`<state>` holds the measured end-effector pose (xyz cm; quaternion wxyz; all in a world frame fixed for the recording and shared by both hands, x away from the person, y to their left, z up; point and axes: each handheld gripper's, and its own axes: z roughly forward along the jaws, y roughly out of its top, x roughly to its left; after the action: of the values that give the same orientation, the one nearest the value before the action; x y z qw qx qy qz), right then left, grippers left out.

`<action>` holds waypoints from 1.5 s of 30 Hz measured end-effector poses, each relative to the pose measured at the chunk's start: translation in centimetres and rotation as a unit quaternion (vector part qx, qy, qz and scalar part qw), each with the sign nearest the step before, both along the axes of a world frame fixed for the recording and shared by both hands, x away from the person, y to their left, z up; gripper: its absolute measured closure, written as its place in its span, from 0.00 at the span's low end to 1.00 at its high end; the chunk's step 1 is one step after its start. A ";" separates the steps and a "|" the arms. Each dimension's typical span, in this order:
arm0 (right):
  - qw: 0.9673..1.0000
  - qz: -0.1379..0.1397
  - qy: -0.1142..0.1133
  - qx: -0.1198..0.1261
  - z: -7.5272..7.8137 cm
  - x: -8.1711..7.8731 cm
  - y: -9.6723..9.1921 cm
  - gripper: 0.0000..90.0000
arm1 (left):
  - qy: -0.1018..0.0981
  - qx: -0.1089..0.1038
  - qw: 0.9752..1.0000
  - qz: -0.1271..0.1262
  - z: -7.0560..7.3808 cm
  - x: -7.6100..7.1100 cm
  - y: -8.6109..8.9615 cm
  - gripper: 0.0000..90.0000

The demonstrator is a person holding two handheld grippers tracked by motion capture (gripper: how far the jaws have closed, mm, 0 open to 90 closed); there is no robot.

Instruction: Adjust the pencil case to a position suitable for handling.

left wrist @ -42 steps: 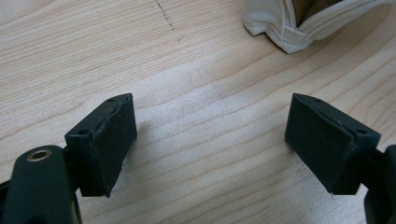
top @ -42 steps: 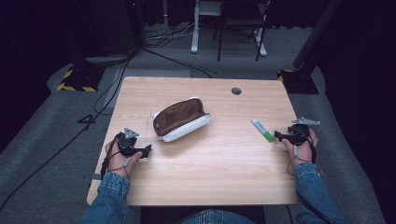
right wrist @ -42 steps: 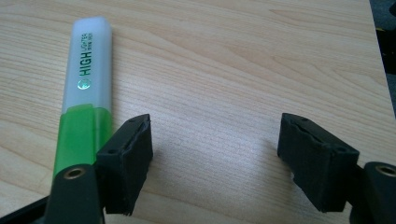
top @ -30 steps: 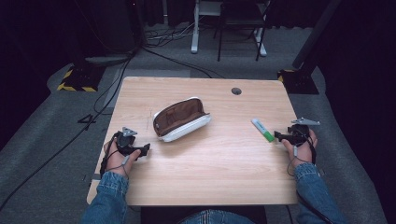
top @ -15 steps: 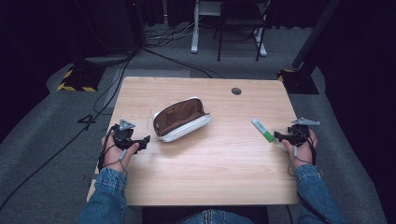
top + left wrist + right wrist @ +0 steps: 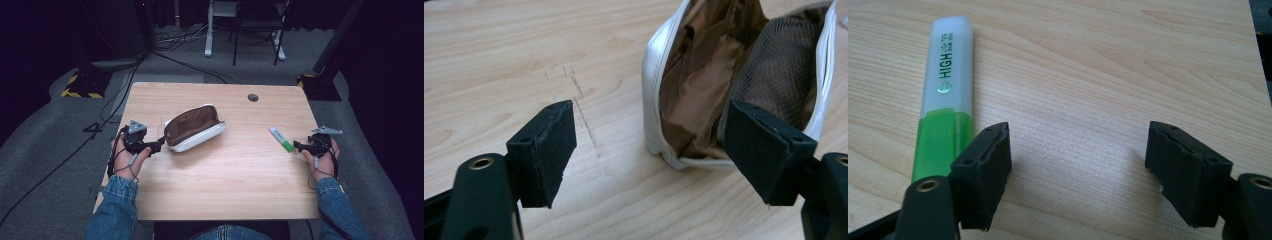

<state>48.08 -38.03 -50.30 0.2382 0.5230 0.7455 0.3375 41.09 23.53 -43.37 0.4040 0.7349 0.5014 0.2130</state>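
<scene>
Wooden bench: open pouch left of centre, highlighter right. Left gripper and right gripper hover beside them, jaws wide and empty; nothing grasped yet, all work remains.

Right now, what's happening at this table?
A person sits at a wooden table with a gripper in each hand. The left gripper, open, is beside the end of an unzipped white pouch. The right gripper, also open, rests next to a green highlighter. Nothing is gripped yet.
</scene>
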 end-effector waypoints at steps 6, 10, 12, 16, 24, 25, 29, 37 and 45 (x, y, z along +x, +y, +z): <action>1.000 0.000 0.000 0.000 0.0 0.0 0.0 0.30 | -0.024 -0.011 1.000 0.004 0.4 0.7 -0.3 0.24; 1.000 0.000 0.000 0.000 0.0 0.0 0.0 0.30 | -0.036 -0.026 0.999 0.006 0.4 1.4 -0.2 0.25; 1.000 0.000 0.000 0.000 0.0 0.0 0.0 0.30 | -0.043 -0.025 0.999 0.005 0.4 1.7 -0.3 0.24; 1.000 0.000 0.000 0.000 0.0 0.0 0.0 0.30 | -0.051 -0.026 0.998 -0.001 0.3 2.5 -0.9 0.24; 1.000 0.000 0.000 0.000 0.0 0.0 0.0 0.30 | -0.060 -0.026 0.998 -0.007 -0.3 4.0 -1.4 0.24; 1.000 0.000 0.000 0.000 0.0 0.0 0.0 0.30 | -0.061 -0.028 0.998 -0.010 -0.4 4.1 -1.5 0.24; 1.000 0.001 0.000 0.000 0.0 0.0 0.0 0.30 | -0.060 -0.035 0.997 -0.021 -0.9 4.9 -2.1 0.25; 1.000 0.003 0.000 0.001 0.0 0.0 0.0 0.30 | -0.045 -0.032 0.998 -0.034 -2.0 6.2 -2.8 0.26; 1.000 0.007 0.000 0.000 0.0 -0.1 0.0 0.30 | -0.031 -0.035 0.998 -0.048 -2.7 7.1 -3.3 0.33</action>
<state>48.01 -38.00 -50.30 0.2361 0.5172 0.7493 0.3394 48.17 20.25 -46.12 0.4543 0.7369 0.4596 0.1985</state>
